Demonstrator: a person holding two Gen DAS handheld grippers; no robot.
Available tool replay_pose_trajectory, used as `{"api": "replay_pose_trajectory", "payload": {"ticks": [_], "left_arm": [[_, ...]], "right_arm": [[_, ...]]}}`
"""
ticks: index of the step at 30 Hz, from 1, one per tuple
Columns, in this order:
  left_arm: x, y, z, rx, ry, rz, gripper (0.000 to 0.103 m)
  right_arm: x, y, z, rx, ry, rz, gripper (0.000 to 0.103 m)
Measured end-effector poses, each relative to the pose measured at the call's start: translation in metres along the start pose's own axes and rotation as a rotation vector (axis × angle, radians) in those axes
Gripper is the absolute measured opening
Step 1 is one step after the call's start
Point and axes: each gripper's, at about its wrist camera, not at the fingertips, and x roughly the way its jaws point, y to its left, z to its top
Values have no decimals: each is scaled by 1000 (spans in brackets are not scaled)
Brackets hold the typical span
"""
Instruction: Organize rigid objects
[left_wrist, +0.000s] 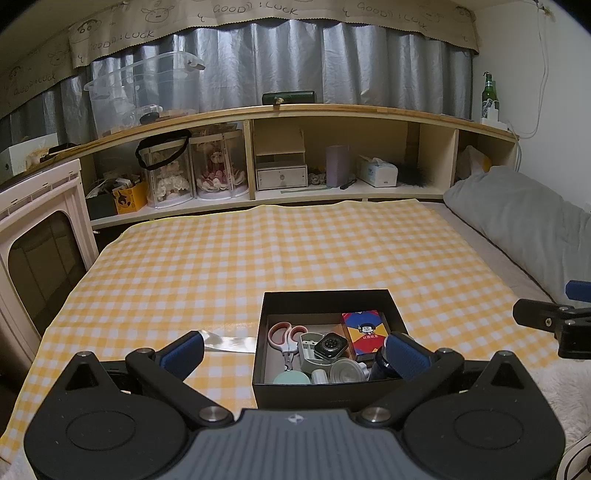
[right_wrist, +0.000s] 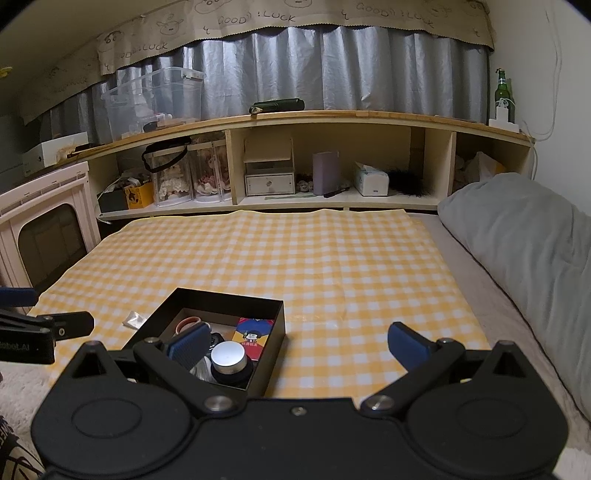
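Both tools are spread wide with nothing between their fingers. The left gripper (left_wrist: 295, 356) hangs just over the near wall of the black box (left_wrist: 327, 393), its right finger reaching over the box's near right corner; the right gripper (right_wrist: 297, 345) sits to the box's right, its left finger above the near end of the box and its right finger over bare checked cloth (right_wrist: 332, 266).

Everything to be sorted lies packed in that box. Nearest the left tool are a mint round lid (left_wrist: 291, 378) and a white plastic cap (left_wrist: 345, 370): light, hard, smooth, likely to slip unless pinched across the rim. A dark jar with a silver lid (right_wrist: 228, 357) sits right beside the right tool's left finger; it looks the heaviest piece, best taken around its body below the lid. Just beyond are the scissors (left_wrist: 286, 341), stiff and thin, easiest by the handle loops, and a smartwatch (left_wrist: 331, 346) resting on a grey-green tray (left_wrist: 309, 356). Its glass face looks fragile, so grip the case edges. Farthest is a colourful card box (left_wrist: 365, 328), light and rigid, good across its short sides.

Left of the box, ahead of the left finger, a shiny flat strip (left_wrist: 231, 341) lies on the cloth; what it is cannot be told.
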Motion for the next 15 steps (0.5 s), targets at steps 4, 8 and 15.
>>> {"api": "replay_pose_trajectory", "payload": {"ticks": [4, 8, 15], "left_arm": [[0, 0, 0, 0, 0, 0, 103], [0, 0, 0, -1, 1, 0, 103], [0, 0, 0, -1, 1, 0, 103]], "right_arm": [[-1, 0, 0, 0, 1, 0, 103], [-1, 0, 0, 0, 1, -1, 103], [-1, 0, -1, -8, 5, 1, 103]]}}
